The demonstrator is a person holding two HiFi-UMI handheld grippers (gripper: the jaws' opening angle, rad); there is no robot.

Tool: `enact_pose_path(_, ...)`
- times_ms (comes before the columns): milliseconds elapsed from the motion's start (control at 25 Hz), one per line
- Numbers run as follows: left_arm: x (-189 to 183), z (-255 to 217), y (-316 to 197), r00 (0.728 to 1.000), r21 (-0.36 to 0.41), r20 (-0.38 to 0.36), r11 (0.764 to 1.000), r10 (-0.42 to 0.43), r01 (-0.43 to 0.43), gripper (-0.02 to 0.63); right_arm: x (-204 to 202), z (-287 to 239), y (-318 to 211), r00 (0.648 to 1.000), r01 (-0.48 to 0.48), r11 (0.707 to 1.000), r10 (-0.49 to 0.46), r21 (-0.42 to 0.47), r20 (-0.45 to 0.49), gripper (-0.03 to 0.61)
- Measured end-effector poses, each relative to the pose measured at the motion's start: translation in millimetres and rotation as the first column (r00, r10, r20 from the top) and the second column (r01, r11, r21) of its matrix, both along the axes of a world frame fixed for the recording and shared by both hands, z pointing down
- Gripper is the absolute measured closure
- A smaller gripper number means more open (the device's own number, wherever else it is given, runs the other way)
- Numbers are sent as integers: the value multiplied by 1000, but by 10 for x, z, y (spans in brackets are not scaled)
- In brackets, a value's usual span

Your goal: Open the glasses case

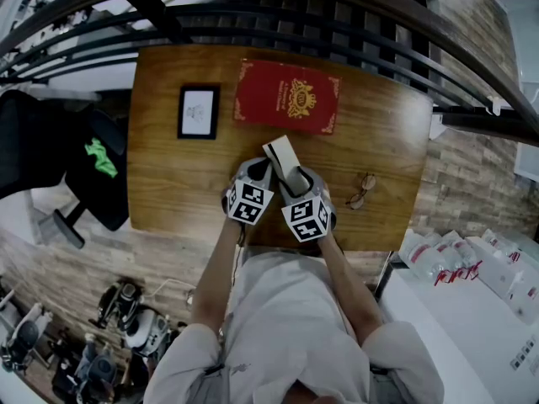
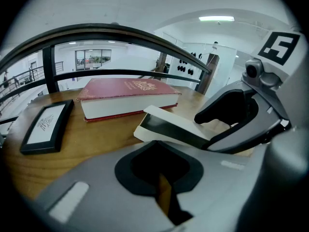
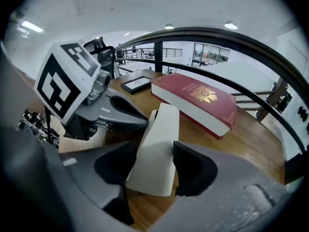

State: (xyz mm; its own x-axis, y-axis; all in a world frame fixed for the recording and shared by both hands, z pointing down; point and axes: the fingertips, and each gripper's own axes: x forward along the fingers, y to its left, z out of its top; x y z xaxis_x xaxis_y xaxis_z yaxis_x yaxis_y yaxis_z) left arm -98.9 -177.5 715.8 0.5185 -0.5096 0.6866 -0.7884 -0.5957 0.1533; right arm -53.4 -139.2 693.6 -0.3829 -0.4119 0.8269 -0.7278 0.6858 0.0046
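Observation:
The glasses case (image 1: 282, 154) is a cream box with a dark side, lying shut in the middle of the wooden table (image 1: 168, 183). In the right gripper view the glasses case (image 3: 157, 149) sits between the jaws of my right gripper (image 3: 154, 170), whose dark pads bear on its two long sides. My left gripper (image 1: 257, 168) rests beside the case's left side. In the left gripper view its jaws (image 2: 164, 187) stand together with only a thin slit of wood showing, and the case (image 2: 178, 129) lies just beyond them.
A red book (image 1: 286, 95) lies behind the case, with a black-framed picture (image 1: 198, 112) to its left. A pair of glasses (image 1: 362, 190) rests on the table at the right. A dark railing (image 1: 337, 23) curves along the far edge. A black chair (image 1: 93, 167) stands at the left.

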Motion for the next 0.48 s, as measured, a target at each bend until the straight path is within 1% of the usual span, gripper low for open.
enact_pose_path(480,-5,16,14,1000,-6,1,1000,-4,4,594,46,-86,0,1000,-14,1000,13,14,28,405)
